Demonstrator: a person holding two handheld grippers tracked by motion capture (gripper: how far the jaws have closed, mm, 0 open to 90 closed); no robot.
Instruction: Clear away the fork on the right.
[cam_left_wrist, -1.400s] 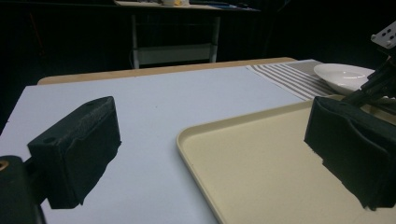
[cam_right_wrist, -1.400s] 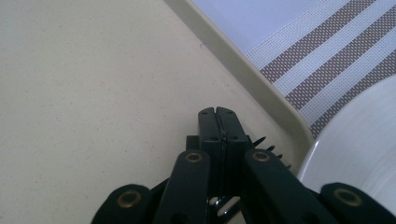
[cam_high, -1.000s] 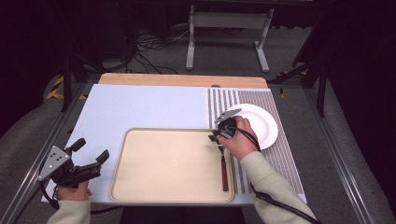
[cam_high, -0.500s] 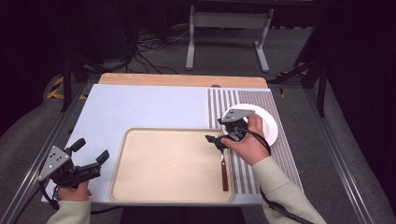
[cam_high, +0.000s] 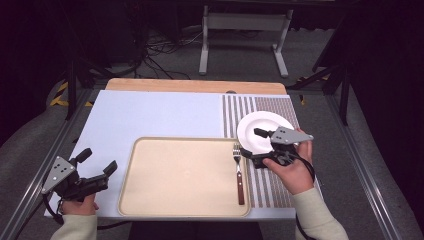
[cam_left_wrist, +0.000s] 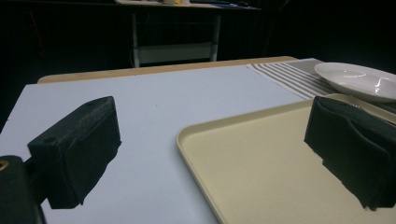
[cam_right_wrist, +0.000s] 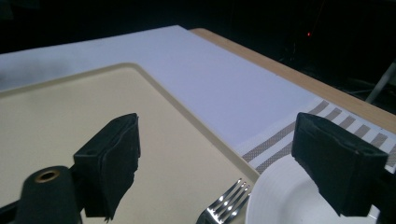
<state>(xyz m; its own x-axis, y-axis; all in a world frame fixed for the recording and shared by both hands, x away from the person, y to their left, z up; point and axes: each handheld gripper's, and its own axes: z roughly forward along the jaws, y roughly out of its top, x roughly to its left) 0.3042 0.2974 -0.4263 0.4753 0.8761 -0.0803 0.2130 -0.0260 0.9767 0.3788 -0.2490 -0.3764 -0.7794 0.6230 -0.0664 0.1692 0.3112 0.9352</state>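
A fork (cam_high: 239, 172) with a wooden handle lies along the right side of the beige tray (cam_high: 180, 180), tines pointing away from me. My right gripper (cam_high: 252, 143) hovers open just right of the tines, over the near-left edge of the white plate (cam_high: 262, 125). In the right gripper view, the fork tines (cam_right_wrist: 225, 205) and the plate rim (cam_right_wrist: 280, 200) lie below the open right gripper (cam_right_wrist: 219, 144). My left gripper (cam_high: 98, 160) is held open off the tray's left edge with nothing in it. In the left gripper view, the left gripper (cam_left_wrist: 210, 126) faces the tray (cam_left_wrist: 261, 177).
A striped placemat (cam_high: 240, 110) lies under the plate on the right of the pale blue table cover (cam_high: 160, 115). A wooden strip (cam_high: 195, 86) runs along the far table edge. Metal rails flank the table. In the left gripper view the plate (cam_left_wrist: 359, 79) is far right.
My right hand and gripper have moved right and slightly toward me, from over the fork's head to the plate's edge. The fork stays on the tray. The left gripper has not moved.
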